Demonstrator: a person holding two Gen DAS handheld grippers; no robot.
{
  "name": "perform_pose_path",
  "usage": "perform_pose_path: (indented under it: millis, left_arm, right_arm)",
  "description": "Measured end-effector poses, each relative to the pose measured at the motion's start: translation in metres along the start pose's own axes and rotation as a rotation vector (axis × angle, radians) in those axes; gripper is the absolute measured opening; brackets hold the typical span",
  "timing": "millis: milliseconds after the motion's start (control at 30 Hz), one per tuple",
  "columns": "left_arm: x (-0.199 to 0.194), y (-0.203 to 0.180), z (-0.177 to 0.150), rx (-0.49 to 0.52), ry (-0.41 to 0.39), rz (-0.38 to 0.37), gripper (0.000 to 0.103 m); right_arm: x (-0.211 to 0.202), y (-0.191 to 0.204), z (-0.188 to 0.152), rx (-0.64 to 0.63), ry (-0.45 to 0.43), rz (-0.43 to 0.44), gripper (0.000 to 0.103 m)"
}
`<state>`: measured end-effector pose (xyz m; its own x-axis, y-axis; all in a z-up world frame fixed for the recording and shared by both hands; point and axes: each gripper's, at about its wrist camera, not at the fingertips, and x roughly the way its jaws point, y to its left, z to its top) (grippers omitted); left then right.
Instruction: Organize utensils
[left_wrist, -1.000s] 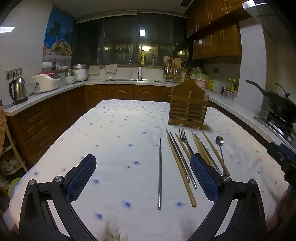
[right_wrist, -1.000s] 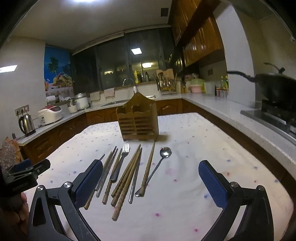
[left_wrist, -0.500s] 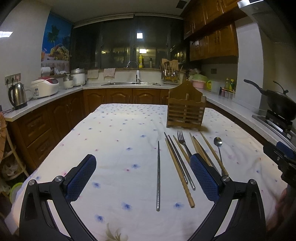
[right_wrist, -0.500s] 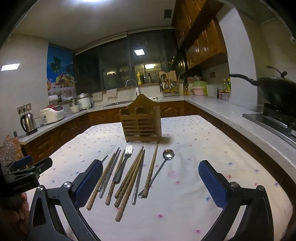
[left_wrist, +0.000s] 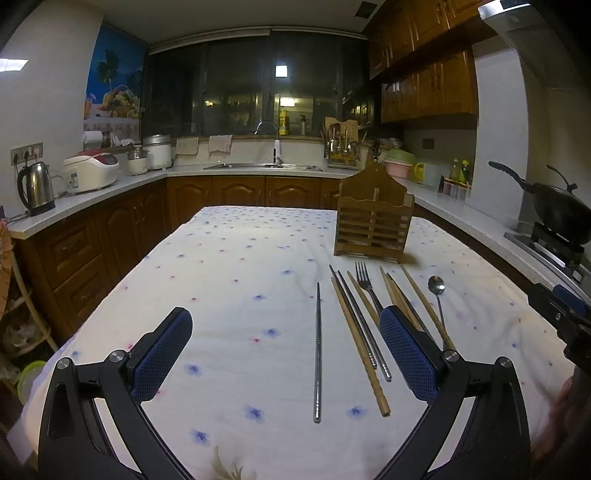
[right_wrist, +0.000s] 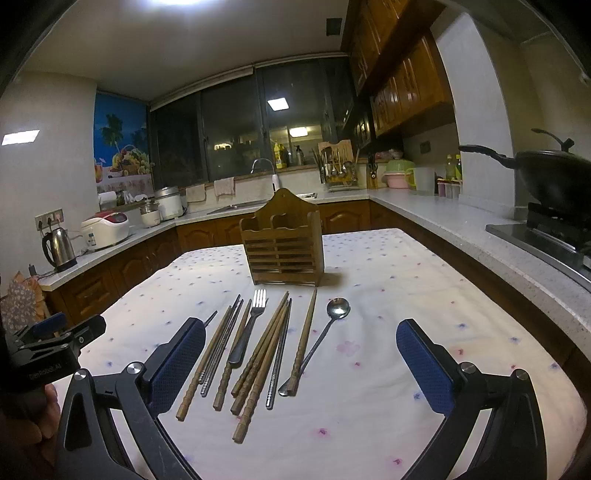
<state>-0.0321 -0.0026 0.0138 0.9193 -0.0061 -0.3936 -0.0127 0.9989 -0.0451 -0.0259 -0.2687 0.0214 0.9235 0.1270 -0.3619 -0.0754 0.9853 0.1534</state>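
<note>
A wooden slatted utensil holder (left_wrist: 373, 227) (right_wrist: 283, 251) stands upright on the flowered tablecloth. In front of it lie several wooden chopsticks (right_wrist: 264, 354), metal chopsticks (right_wrist: 221, 343), a fork (left_wrist: 365, 282) (right_wrist: 249, 325) and a spoon (left_wrist: 436, 290) (right_wrist: 325, 328). One metal chopstick (left_wrist: 317, 347) lies apart to the left. My left gripper (left_wrist: 284, 354) is open and empty, above the table's near edge around the lone chopstick. My right gripper (right_wrist: 301, 360) is open and empty, hovering over the near ends of the utensils.
The table (left_wrist: 229, 266) sits inside a U-shaped kitchen counter (left_wrist: 110, 188). A kettle (left_wrist: 35, 188) and rice cooker (left_wrist: 92, 173) stand at the left, a sink (left_wrist: 266, 166) at the back, a wok on a stove (right_wrist: 554, 184) at the right.
Both views have tilted up slightly, so the utensils and holder sit a little lower in the frames. Both grippers stay open and nothing on the table has moved.
</note>
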Motion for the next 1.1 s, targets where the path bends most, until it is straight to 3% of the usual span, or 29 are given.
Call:
perform_pose_path:
  millis: [733, 1100]
  left_arm:
    - [0.006, -0.001, 0.001, -0.010, 0.018, -0.010, 0.103]
    - [0.040, -0.006, 0.011, -0.011, 0.113, -0.108, 0.103]
  right_arm:
    - [0.001, 0.001, -0.001, 0.007, 0.003, 0.004, 0.103]
    - [0.015, -0.004, 0.006, 0.055, 0.069, 0.048, 0.103]
